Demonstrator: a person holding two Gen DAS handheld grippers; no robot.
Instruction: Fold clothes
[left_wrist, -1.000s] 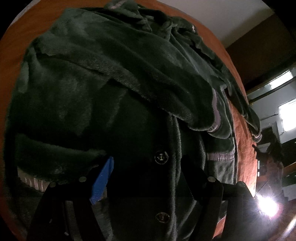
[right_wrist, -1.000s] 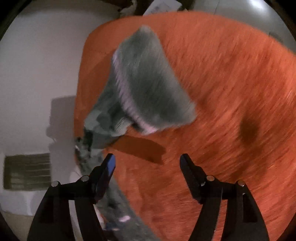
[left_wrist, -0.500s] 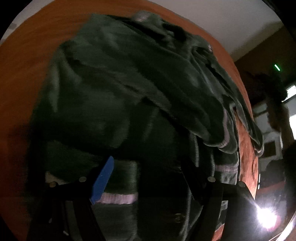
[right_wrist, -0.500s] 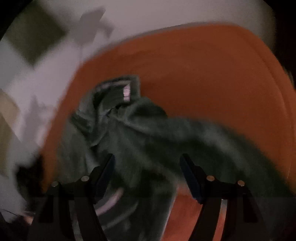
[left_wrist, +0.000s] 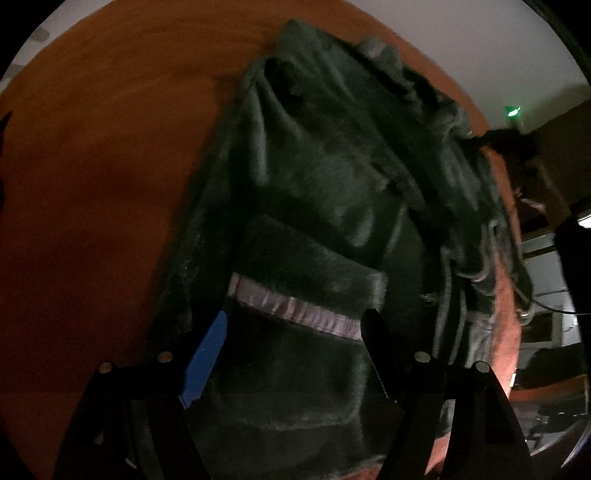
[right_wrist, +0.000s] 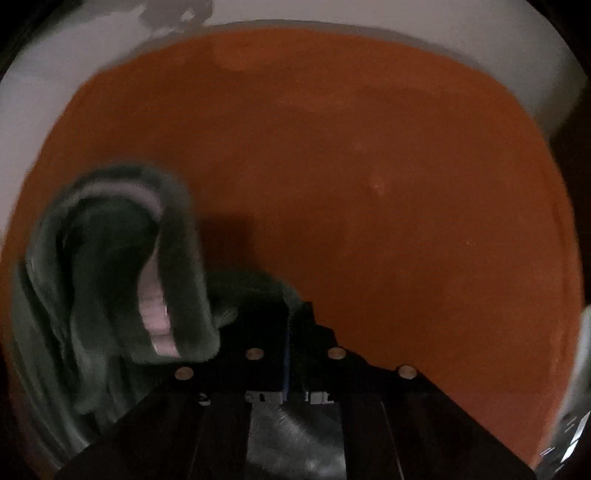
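Dark green plush fleece garment (left_wrist: 332, 206) heaped on orange fuzzy cover (left_wrist: 92, 166). My left gripper (left_wrist: 295, 332) spread, empty, above pale ribbed band (left_wrist: 295, 308). Right gripper (right_wrist: 291, 314) pinched on fleece edge (right_wrist: 255, 288). I judge it soft, bulky, floppy; grip hems, not pile.

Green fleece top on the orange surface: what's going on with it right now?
A person is folding a dark green fleece top on an orange cover. The right gripper is shut on a fold of the fabric beside its pale-trimmed cuff. The left gripper hangs open over the top's pale trim band, gripping nothing.
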